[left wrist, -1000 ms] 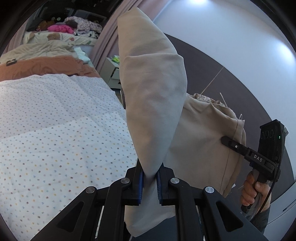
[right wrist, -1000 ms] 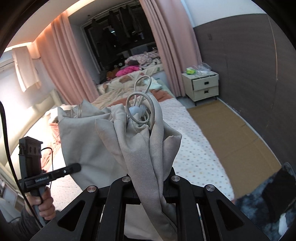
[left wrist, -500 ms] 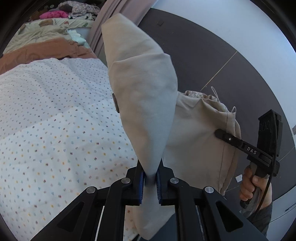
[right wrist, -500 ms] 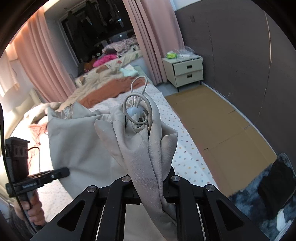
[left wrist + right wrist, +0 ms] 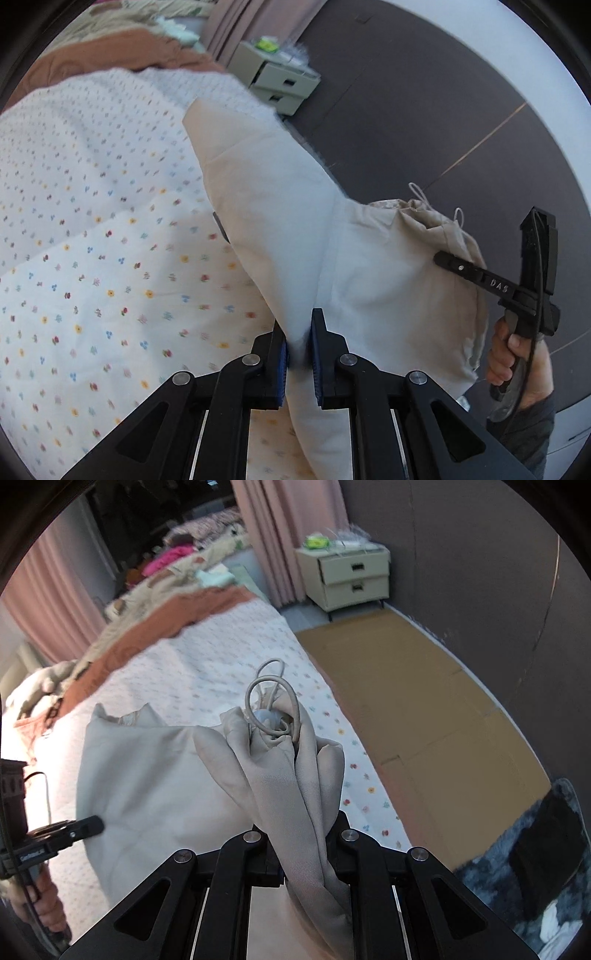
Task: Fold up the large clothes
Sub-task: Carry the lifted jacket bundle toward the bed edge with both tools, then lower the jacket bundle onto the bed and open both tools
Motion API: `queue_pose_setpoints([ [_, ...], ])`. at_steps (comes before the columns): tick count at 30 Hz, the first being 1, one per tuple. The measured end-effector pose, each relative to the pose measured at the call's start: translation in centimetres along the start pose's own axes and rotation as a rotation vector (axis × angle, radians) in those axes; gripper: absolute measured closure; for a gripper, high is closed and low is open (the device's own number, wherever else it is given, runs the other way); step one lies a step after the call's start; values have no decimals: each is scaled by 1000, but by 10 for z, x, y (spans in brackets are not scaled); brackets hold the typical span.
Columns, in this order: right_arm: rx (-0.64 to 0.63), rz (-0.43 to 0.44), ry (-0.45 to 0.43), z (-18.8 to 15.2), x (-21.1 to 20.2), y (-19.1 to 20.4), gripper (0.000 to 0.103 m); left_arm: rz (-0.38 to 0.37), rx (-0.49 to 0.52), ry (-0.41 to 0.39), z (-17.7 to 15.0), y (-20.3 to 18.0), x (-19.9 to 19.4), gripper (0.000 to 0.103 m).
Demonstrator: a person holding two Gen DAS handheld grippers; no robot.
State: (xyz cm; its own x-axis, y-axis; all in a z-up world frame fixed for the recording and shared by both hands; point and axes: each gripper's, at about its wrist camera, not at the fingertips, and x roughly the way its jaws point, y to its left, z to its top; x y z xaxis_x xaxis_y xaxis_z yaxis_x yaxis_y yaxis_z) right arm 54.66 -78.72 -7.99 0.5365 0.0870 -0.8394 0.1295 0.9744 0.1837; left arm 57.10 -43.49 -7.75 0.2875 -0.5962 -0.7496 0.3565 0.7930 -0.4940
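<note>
A beige garment (image 5: 280, 229) with a drawstring waistband hangs in the air over the bed, stretched between both grippers. My left gripper (image 5: 298, 345) is shut on a smooth corner of it, the cloth rising in a cone from the blue pads. My right gripper (image 5: 301, 834) is shut on a bunched end of the beige garment (image 5: 280, 768) with the looped drawstring (image 5: 269, 698) on top. In the left wrist view the right gripper (image 5: 447, 258) shows at the far right in a hand (image 5: 517, 354). In the right wrist view the left gripper (image 5: 92, 825) shows at the lower left.
The bed (image 5: 92, 258) with a flower-dotted white cover lies below. An orange blanket (image 5: 177, 616) and piled clothes lie at its far end. A cream nightstand (image 5: 351, 576) stands by pink curtains. Brown cardboard (image 5: 424, 716) covers the floor beside the bed, a dark rug (image 5: 535, 867) nearer.
Both grippers have come down and tipped toward the bed, carrying the garment with them. The bed cover fills more of both views. Both grips on the cloth are unchanged.
</note>
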Motion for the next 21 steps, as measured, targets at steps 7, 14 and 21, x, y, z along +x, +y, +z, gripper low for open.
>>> queue_pose_setpoints([
  [7, 46, -228, 12, -2, 27, -17, 38, 53, -1, 49, -2, 23, 22, 59],
  [14, 160, -239, -116, -41, -54, -46, 31, 26, 3, 31, -15, 25, 6, 39],
  [21, 388, -217, -105, -133, -98, -92, 31, 3, 25, 57, -37, 14, -3, 39],
])
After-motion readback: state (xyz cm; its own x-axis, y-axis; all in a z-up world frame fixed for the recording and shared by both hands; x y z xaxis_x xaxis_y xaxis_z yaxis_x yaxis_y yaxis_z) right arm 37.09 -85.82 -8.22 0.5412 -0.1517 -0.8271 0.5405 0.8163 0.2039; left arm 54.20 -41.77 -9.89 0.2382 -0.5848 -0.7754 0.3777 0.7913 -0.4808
